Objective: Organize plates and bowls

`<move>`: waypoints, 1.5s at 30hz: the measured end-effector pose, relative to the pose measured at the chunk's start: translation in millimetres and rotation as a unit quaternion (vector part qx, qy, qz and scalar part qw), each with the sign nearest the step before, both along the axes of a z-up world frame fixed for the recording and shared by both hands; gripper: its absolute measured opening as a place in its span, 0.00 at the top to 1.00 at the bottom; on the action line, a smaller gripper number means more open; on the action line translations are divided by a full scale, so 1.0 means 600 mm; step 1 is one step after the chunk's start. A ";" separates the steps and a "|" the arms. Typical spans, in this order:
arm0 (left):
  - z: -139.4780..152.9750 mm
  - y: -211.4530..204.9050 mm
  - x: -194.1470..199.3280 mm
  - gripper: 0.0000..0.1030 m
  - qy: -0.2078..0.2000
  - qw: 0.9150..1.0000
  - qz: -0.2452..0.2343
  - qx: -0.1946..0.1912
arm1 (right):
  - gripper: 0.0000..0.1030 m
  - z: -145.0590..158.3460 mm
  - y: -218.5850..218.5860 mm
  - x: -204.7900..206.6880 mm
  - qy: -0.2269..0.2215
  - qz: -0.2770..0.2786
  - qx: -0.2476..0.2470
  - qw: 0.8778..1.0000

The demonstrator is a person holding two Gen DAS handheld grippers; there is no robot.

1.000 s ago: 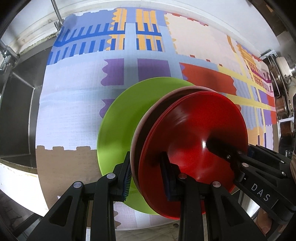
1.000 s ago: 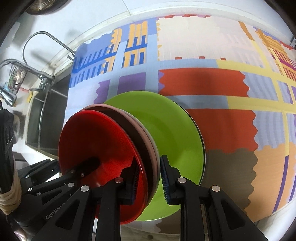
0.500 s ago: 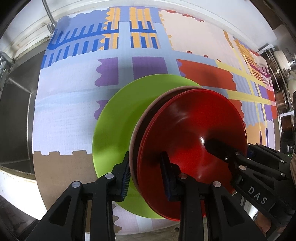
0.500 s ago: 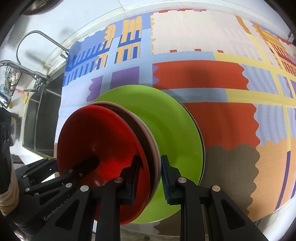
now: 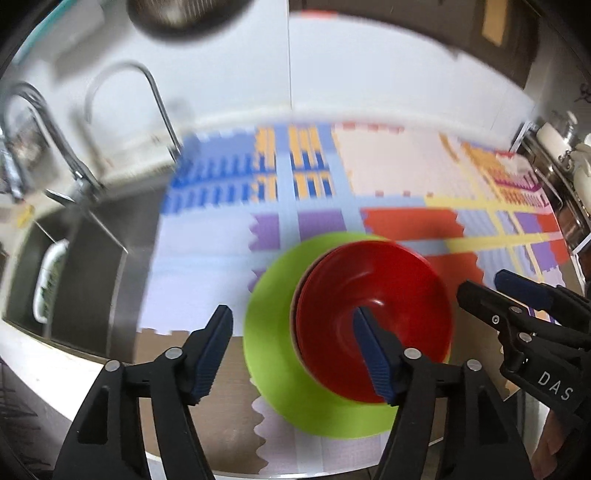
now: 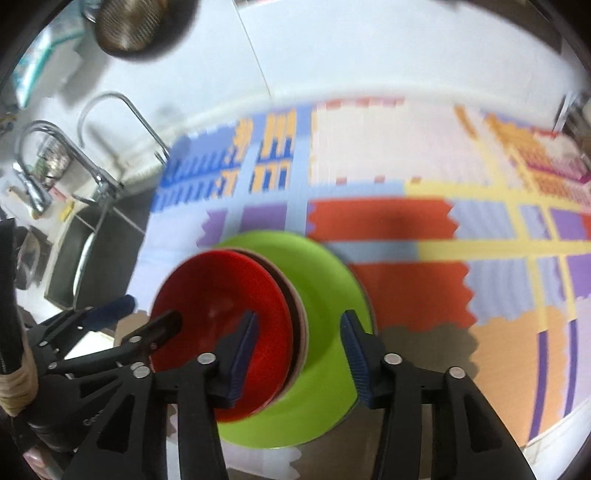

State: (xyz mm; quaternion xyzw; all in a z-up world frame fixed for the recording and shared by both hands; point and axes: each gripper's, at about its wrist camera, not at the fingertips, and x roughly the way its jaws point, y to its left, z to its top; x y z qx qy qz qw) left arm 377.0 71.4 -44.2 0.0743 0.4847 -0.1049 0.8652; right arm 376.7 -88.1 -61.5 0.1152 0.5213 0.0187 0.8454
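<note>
A red bowl is nested in a pinkish-brown bowl, and both rest on a lime green plate on the patterned mat. My left gripper hovers above the stack's left rim with its jaws opening; its pads press on nothing. In the right wrist view the red bowl, the pinkish bowl's rim and the green plate lie below my right gripper. Its jaws are also opening and clear of the rims. Each gripper shows in the other's view: right gripper, left gripper.
The colourful patterned mat covers the counter. A steel sink with curved faucets lies to the left. A metal strainer hangs on the wall above. A rack with pots stands at the far right.
Both grippers were shut on the nested bowls' rims from either side. They have now let go, opened, risen and tilted back, and the bowls stay on the green plate.
</note>
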 end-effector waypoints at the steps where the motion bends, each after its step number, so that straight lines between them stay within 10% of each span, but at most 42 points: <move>1: 0.008 -0.001 -0.013 0.34 -0.017 1.000 0.002 0.001 | 0.46 0.014 -0.002 -0.017 -0.020 -0.001 -0.007 1.000; 18: 0.073 -0.006 -0.326 0.24 -0.173 0.984 0.037 -0.011 | 0.20 0.102 -0.035 -0.310 -0.232 0.002 -0.077 0.970; 45: 0.136 0.018 -0.545 0.01 -0.252 0.966 0.056 -0.015 | 0.10 0.146 -0.038 -0.573 -0.291 -0.018 -0.089 0.952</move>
